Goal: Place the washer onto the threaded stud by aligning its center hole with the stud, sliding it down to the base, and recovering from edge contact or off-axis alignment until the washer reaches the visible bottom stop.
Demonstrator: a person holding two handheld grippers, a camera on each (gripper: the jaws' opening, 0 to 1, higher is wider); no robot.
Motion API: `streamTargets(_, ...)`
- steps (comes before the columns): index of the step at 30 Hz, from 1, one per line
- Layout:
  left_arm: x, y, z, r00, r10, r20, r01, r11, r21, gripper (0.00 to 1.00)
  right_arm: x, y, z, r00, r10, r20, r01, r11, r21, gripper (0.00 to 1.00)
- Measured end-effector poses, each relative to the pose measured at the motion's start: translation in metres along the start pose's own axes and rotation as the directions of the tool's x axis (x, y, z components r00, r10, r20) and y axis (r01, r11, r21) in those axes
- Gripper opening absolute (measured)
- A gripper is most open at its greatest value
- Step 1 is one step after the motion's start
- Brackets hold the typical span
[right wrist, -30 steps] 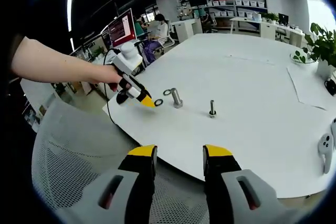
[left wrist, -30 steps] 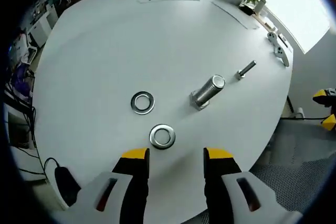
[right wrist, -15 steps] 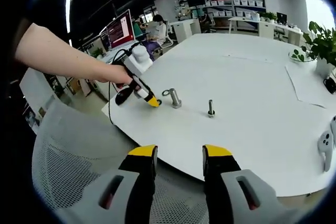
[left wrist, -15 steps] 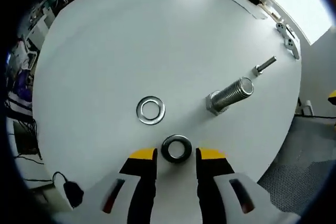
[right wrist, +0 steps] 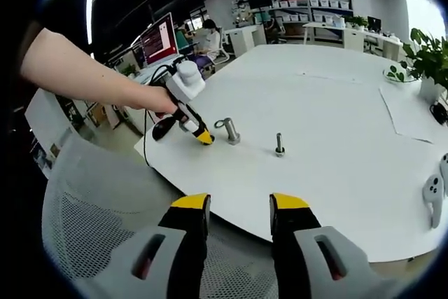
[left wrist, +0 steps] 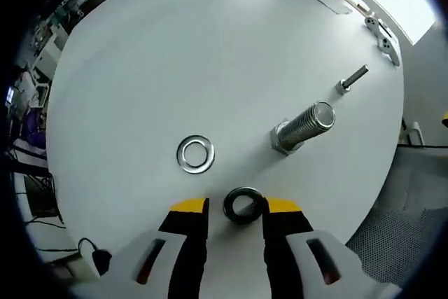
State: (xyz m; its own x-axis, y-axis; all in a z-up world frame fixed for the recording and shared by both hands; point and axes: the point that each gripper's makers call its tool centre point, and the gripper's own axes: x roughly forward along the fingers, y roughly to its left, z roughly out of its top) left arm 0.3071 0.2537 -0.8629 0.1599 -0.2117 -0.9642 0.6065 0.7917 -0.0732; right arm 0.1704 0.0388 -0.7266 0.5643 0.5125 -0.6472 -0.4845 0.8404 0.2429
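In the left gripper view, the left gripper [left wrist: 236, 206] has its yellow-tipped jaws closed in on a dark washer [left wrist: 245, 205], which sits pinched between them by its rim, near the tabletop [left wrist: 210, 61] edge closest to the camera. A second, bright washer [left wrist: 195, 155] lies flat on the tabletop just beyond, to the left. Further in stands the thick threaded stud [left wrist: 301, 127] on its hex base, and past it, nearer the far right edge, a thinner bolt [left wrist: 351, 78].

In the right gripper view, the right gripper [right wrist: 238, 208] hangs off the tabletop's near edge above a mesh chair [right wrist: 98, 236], its jaws set apart with nothing between them. A hand [right wrist: 150, 99] holds the left gripper at the tabletop's left edge, just beside the threaded stud, the thin bolt to its right. A potted plant [right wrist: 427, 61] stands at the far right edge.
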Motion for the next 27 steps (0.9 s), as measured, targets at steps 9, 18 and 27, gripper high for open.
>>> streamTargets(9, 0.0012, -0.0021, -0.0023, 0.999, 0.046, -0.015, -0.044, 0.992, 0.120, 0.35, -0.0001, -0.0002, -0.0002, 1.000, 0.001, -0.003, -0.001, 1.000, -0.006, 0.36)
streamTargets(18, 0.0031, -0.0066, -0.0008, 0.996, 0.052, -0.078, -0.041, 0.989, 0.141, 0.32, -0.0003, -0.0003, 0.0010, 1.000, 0.003, 0.002, -0.003, 1.000, -0.003, 0.36)
streamTargets(27, 0.0037, -0.0056, -0.0023, 0.990, 0.051, -0.131, -0.030, 0.987, 0.158, 0.31, -0.0004, 0.0000, 0.0009, 1.000, 0.004, 0.003, -0.004, 1.000, -0.002, 0.36)
